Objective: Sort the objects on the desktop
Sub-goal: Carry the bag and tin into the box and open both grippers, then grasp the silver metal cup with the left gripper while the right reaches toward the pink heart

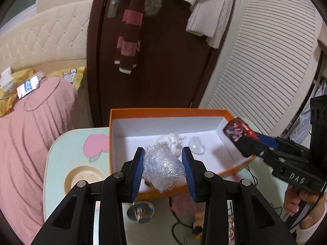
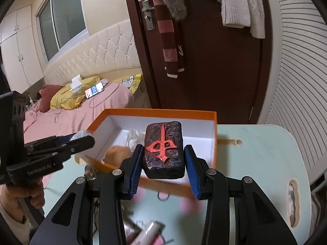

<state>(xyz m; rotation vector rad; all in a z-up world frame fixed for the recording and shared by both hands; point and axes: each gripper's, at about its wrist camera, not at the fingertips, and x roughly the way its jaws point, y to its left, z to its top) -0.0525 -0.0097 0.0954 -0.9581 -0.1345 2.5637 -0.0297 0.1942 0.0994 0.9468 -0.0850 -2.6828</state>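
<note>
My left gripper is shut on a crinkled clear plastic bundle and holds it over the near edge of the orange box. My right gripper is shut on a dark block with a red raised symbol, held above the box's near rim. In the left wrist view the right gripper comes in from the right with the block over the box's right wall. In the right wrist view the left gripper is at the box's left side.
Inside the white-lined box lie a pale fluffy item and a clear plastic piece. On the pale green table are a small glass cup, a cable and pink items. A bed is at left, a brown door behind.
</note>
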